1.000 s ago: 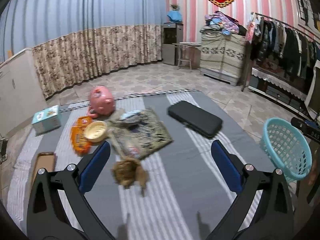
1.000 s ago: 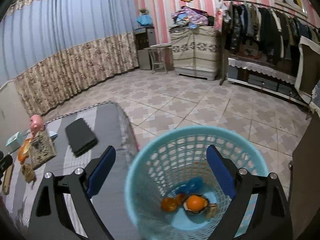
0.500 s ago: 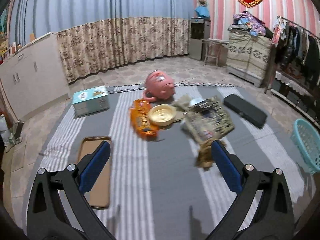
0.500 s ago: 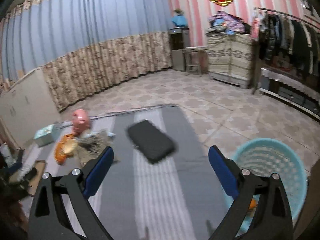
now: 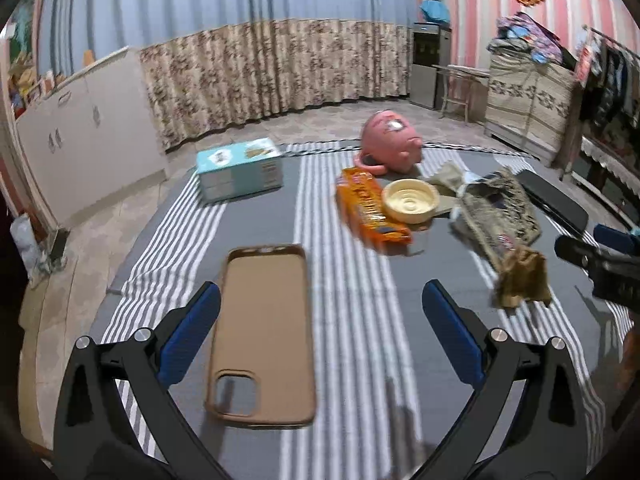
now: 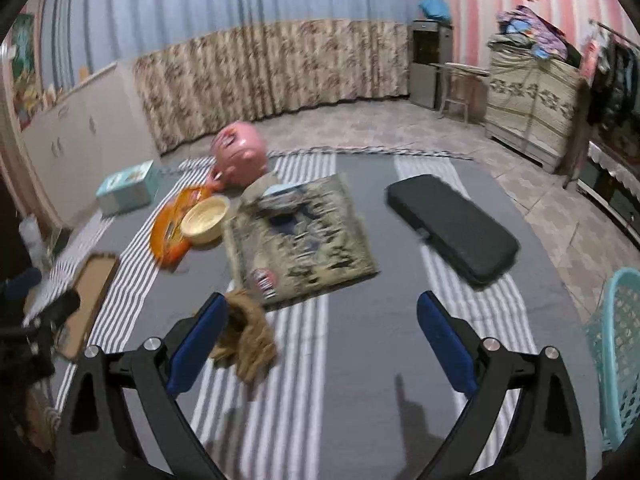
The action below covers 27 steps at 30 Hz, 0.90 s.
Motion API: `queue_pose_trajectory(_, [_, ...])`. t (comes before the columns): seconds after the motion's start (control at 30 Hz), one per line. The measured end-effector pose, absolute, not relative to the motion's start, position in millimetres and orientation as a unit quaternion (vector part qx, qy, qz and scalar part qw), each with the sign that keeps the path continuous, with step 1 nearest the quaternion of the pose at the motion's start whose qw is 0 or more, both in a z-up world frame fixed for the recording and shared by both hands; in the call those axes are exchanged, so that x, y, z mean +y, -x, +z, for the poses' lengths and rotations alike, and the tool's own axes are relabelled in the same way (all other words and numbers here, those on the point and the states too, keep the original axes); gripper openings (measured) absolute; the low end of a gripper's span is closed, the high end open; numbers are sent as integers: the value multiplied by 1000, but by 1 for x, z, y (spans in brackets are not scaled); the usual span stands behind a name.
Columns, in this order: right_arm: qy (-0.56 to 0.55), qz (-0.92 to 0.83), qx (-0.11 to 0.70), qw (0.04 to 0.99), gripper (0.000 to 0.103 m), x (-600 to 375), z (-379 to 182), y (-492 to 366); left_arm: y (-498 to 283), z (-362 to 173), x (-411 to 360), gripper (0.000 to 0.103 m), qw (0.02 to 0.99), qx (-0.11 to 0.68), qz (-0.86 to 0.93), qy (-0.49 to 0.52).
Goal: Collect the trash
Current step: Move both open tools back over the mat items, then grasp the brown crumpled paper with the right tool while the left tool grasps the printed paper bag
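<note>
Above the striped mat [image 5: 352, 320], both grippers [image 5: 320, 332] [image 6: 320, 336] gape, holding nothing

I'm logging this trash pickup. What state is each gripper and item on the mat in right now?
left gripper: open, empty
right gripper: open, empty
phone case: flat, hollow side up
yellow bowl: upright, resting on the orange snack bag
brown crumpled wrapper: loose on the mat
black case: shut, flat
pink piggy bank: tipped over

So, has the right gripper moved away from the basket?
Yes. The right gripper swung left: the basket now sits at the right edge, and brown trash lies near it.
</note>
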State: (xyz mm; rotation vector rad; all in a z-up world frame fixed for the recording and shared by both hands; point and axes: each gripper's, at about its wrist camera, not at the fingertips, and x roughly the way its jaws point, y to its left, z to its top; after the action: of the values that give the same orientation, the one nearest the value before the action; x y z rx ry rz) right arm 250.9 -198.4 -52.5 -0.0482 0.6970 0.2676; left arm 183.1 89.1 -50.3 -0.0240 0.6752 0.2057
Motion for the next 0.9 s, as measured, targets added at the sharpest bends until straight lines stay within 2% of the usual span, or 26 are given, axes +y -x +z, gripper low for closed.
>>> queue_pose_trajectory(0.2, [68, 146, 371, 915, 92, -165, -69, -263, -185, -58, 116, 97, 932, 343, 107, 53])
queue_pose_trajectory(0.27, [73, 153, 382, 908, 81, -161, -74, -265, -187, -56, 119, 97, 932, 341, 111, 51])
queue_pose_trajectory(0.33, [71, 165, 395, 901, 51, -158, -79, -267, -188, -55, 121, 97, 932, 339, 118, 48])
queue_pose_trajectory(0.4, [59, 185, 403, 895, 39, -159, -83, -268, -191, -55, 122, 97, 932, 338, 119, 51])
queue_pose_trajectory(0.63, [9, 189, 383, 904, 35, -185, -70, -267, -204, -54, 104, 97, 933, 341, 106, 49])
queue_pose_trajectory(0.9, [-2, 79, 359, 930, 35, -263, -48, -278, -234, -46, 61, 97, 935, 346, 56, 60])
